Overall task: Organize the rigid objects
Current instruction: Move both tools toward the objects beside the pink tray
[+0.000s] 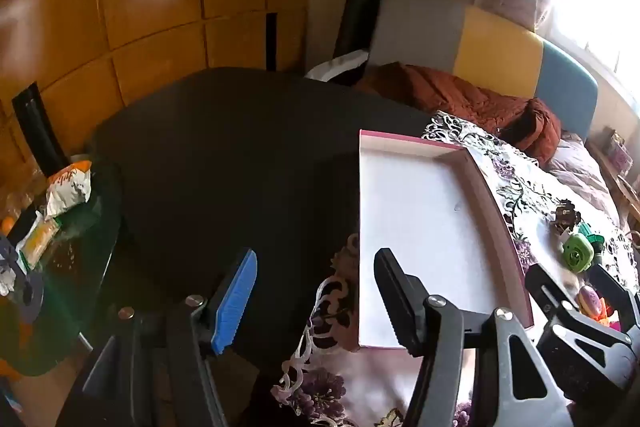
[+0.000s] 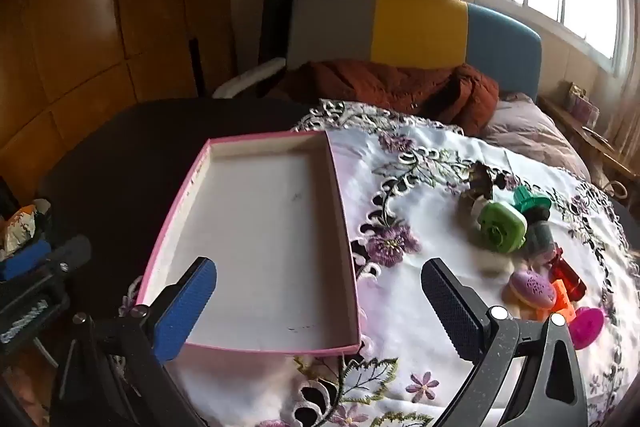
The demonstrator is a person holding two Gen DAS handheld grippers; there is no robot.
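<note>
One empty pink-rimmed box [image 2: 256, 239] sits on the embroidered cloth [image 2: 420, 187] covering the surface, toys [image 2: 500, 231] clustered right. Both tongs, left [image 1: 316, 299] and right [image 2: 320, 311], gape released. Only the left view shows snack packets [image 1: 68, 187].

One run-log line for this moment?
left gripper: open, empty | right gripper: open, empty | pink box: empty | toys: on cloth

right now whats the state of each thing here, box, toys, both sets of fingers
pink-edged box: open, empty, partly on the floral cloth
floral cloth: spread flat under box and toys
green spiral toy: on the cloth, outside the box
purple donut-shaped toy: on the cloth, outside the box
magenta disc: on the cloth, outside the box
left gripper: fingers open, holding nothing
right gripper: fingers wide open, holding nothing
</note>
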